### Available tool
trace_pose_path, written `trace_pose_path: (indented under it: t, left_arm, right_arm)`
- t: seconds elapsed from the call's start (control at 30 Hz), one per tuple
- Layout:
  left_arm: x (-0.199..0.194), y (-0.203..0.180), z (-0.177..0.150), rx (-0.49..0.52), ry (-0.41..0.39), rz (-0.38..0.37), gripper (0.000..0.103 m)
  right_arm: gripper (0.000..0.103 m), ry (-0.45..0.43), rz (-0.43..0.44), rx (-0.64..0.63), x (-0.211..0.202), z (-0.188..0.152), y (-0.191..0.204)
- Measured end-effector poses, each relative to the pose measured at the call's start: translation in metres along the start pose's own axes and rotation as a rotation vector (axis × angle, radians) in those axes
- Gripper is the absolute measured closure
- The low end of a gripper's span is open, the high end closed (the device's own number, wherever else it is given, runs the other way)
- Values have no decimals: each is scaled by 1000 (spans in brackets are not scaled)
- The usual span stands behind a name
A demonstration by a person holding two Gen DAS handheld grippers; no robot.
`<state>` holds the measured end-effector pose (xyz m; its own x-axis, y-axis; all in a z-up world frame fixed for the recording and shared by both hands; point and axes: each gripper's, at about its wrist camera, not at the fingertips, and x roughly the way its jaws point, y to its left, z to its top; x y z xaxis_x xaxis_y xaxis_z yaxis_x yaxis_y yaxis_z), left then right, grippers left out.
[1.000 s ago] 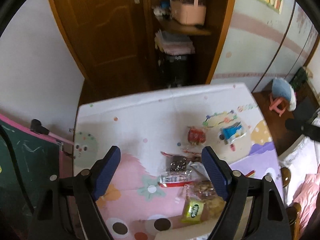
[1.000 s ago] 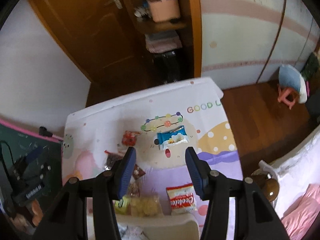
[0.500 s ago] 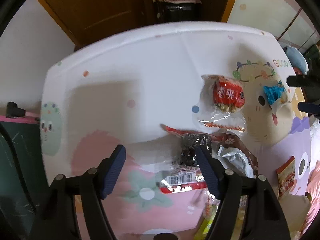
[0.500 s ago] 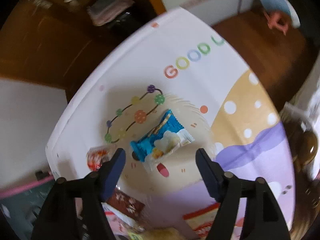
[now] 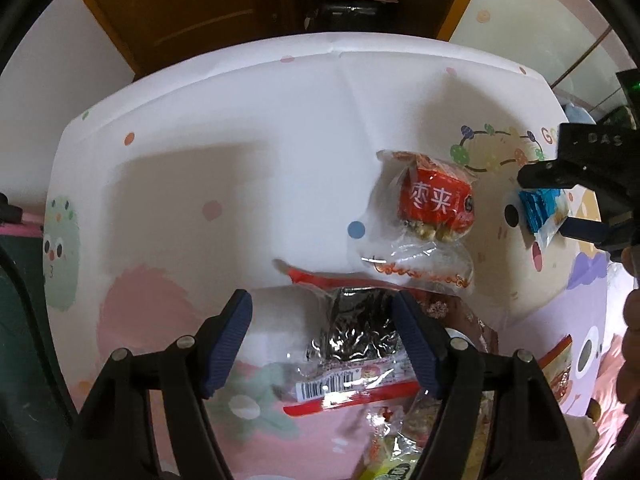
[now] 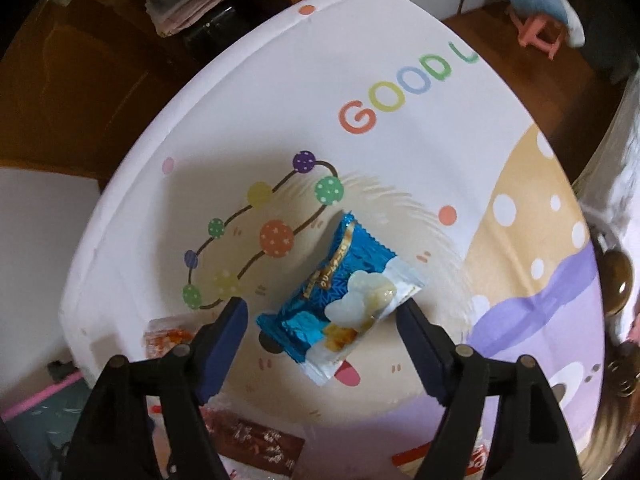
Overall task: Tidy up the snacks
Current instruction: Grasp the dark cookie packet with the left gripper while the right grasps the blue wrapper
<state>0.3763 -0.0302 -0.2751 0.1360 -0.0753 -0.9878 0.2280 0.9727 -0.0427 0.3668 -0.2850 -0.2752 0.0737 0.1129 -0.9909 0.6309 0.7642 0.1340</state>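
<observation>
I am looking down on one play mat [image 5: 240, 128], white with pastel cartoon prints, and it is carrying every snack I can see. I am counting two grippers. My left gripper [image 5: 322, 332] is pointing straight down with its jaws standing wide, not pressing on anything; one clear pack of dark snacks [image 5: 352, 344] is lying on the mat between them. My right gripper [image 6: 320, 330] is also pointing down, its jaws having just been opening, now wide on either side of one blue packet [image 6: 340, 296] that is lying flat and untouched. One red bag [image 5: 434, 200] with a clear skirt is resting between the two spots. Near the bottom edge I am seeing one brown wrapper [image 6: 256, 446] and one yellow packet [image 5: 390, 470], partly hidden.
</observation>
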Motion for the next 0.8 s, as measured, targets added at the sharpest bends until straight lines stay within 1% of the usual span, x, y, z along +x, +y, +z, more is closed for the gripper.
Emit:
trace_pose_path:
  t: [0.1,0.2,0.3,0.37,0.4,0.43,0.47,0.5,0.53,0.63,0.7,0.77,0.8]
  left_arm:
    - [-3,2,-5,-21,22,-34,33]
    - [-8,4,-10,-51,24,-74,33]
    - [-11,7,-12,-70,22,-113,29]
    - [-10,8,-12,-57,22,-97,28]
    - [-9,6,-13,-48,28,-88,27]
    - [-7,6,-13,-36,34,-90,27]
    - [-6,4,-14,-26,37,-89,27]
    - [-4,2,-15,-14,40,-78,27]
    - [-2,-1,-13,-12,40,-75,27]
    - [3,-4,-17,-5,42,-72,27]
    - [4,-6,-18,1,45,-76,31]
    - [4,-7,-19,8,27,-70,40]
    - [3,-8,-19,10,16,-72,45]
  right_arm:
    - [25,-4,-65,-57,3,-2,12]
    - [27,-5,-123,-120,7,-5,23]
    - [30,-14,-173,-180,9,-9,31]
    - [36,-28,-173,-192,7,-11,32]
    - [44,-36,-173,-197,5,-13,32]
    - [54,-43,-173,-202,4,-15,33]
    - [57,-51,-172,-214,2,-17,34]
    - [65,-52,-171,-221,1,-20,34]
    - [69,-55,-171,-227,-1,-23,32]
    - [72,-64,-164,-245,-2,-27,30]
    - [73,-67,-152,-256,-4,-34,27]
    - [74,-57,-129,-254,-8,-40,23]
    - [75,-52,-117,-249,-8,-36,20]
